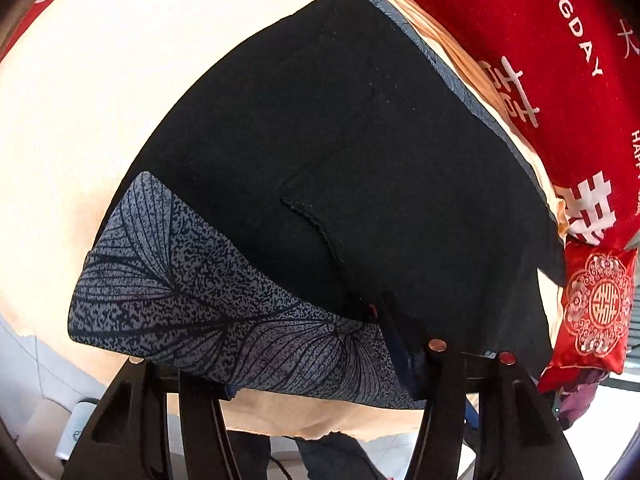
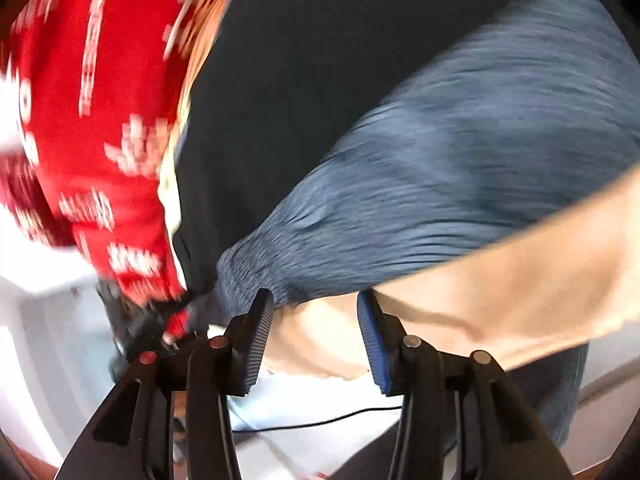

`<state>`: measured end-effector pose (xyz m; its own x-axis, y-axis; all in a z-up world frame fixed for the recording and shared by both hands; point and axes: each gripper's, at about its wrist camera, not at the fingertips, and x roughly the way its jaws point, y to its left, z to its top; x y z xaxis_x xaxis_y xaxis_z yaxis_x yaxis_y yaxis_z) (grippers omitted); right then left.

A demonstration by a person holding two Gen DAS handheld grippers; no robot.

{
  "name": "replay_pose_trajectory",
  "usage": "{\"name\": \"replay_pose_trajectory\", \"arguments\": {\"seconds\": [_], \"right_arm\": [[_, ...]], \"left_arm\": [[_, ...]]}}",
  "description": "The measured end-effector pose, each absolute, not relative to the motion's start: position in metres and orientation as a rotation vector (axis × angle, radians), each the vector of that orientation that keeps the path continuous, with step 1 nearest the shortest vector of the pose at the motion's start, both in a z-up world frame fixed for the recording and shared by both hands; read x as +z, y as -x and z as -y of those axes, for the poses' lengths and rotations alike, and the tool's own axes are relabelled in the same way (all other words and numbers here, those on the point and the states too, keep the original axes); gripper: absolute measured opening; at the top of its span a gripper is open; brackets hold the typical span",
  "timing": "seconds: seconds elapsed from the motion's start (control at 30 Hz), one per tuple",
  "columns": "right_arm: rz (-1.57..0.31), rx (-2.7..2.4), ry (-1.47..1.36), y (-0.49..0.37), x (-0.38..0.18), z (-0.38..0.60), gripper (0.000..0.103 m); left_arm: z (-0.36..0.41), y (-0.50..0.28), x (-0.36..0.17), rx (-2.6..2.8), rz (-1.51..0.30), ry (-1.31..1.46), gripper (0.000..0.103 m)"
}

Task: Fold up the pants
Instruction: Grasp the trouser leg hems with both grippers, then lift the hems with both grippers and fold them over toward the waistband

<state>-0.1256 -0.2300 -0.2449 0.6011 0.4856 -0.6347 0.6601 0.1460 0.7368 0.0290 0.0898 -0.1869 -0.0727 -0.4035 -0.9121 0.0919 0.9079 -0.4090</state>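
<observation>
The pants [image 1: 340, 152] are black with a grey leaf-print band [image 1: 192, 280] and lie folded on a cream cloth [image 1: 100, 80]. In the left wrist view my left gripper [image 1: 320, 360] sits at the near edge of the pants; the fabric covers its fingertips, so I cannot see how the jaws stand. In the right wrist view, which is motion-blurred, the pants [image 2: 320, 80] show with the grey band [image 2: 480, 140] across them. My right gripper [image 2: 316, 332] is open and empty over the cream cloth's [image 2: 520, 280] near edge, just in front of the grey band.
A red cloth with white lettering [image 1: 540, 60] lies beyond the pants at the right, also in the right wrist view [image 2: 100, 120]. A red embroidered pouch [image 1: 596, 308] sits at the right edge. White floor and a black cable [image 2: 320, 420] lie below the table edge.
</observation>
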Motion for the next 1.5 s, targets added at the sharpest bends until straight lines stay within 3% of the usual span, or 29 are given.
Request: {"name": "replay_pose_trajectory", "arguments": {"seconds": [0.23, 0.3, 0.33, 0.4, 0.67, 0.9, 0.97, 1.07, 1.2, 1.3, 1.47, 1.5], "right_arm": [[-0.790, -0.271, -1.679, 0.164, -0.252, 0.237, 0.050], [-0.735, -0.292, -1.740, 0.168, -0.258, 0.239, 0.050], [-0.729, -0.298, -1.776, 0.169, -0.260, 0.241, 0.042], [-0.738, -0.322, -1.776, 0.158, -0.256, 0.244, 0.005], [-0.935, -0.149, -1.384, 0.078, -0.152, 0.298, 0.005], [-1.004, -0.045, -1.200, -0.023, -0.119, 0.379, 0.005], [-1.025, -0.029, -1.153, -0.054, -0.124, 0.396, 0.005], [-1.081, -0.021, -1.056, -0.110, -0.149, 0.417, 0.005], [-1.135, -0.040, -0.980, -0.169, -0.191, 0.439, 0.005], [-1.197, -0.077, -0.947, -0.198, -0.228, 0.446, 0.009], [-1.222, -0.107, -0.957, -0.206, -0.245, 0.452, 0.010], [-1.220, -0.110, -0.953, -0.204, -0.238, 0.452, 0.017]], "left_arm": [[-0.087, -0.027, -0.188, -0.416, -1.601, 0.197, 0.059], [-0.086, -0.027, -0.189, -0.392, -1.597, 0.178, 0.049], [-0.085, -0.028, -0.189, -0.377, -1.598, 0.174, 0.042], [-0.091, -0.030, -0.185, -0.349, -1.604, 0.209, 0.035], [-0.069, -0.058, -0.112, -0.332, -1.476, 0.301, 0.034], [-0.003, -0.134, -0.084, -0.360, -1.309, 0.260, 0.035], [0.019, -0.159, -0.096, -0.341, -1.278, 0.194, 0.037], [0.048, -0.195, -0.125, -0.249, -1.218, 0.066, 0.060], [0.073, -0.235, -0.181, -0.136, -1.277, 0.024, 0.064], [0.077, -0.247, -0.201, -0.039, -1.267, -0.046, 0.083], [0.064, -0.246, -0.169, -0.035, -1.271, -0.009, 0.083], [0.060, -0.242, -0.158, -0.035, -1.255, -0.013, 0.083]]}}
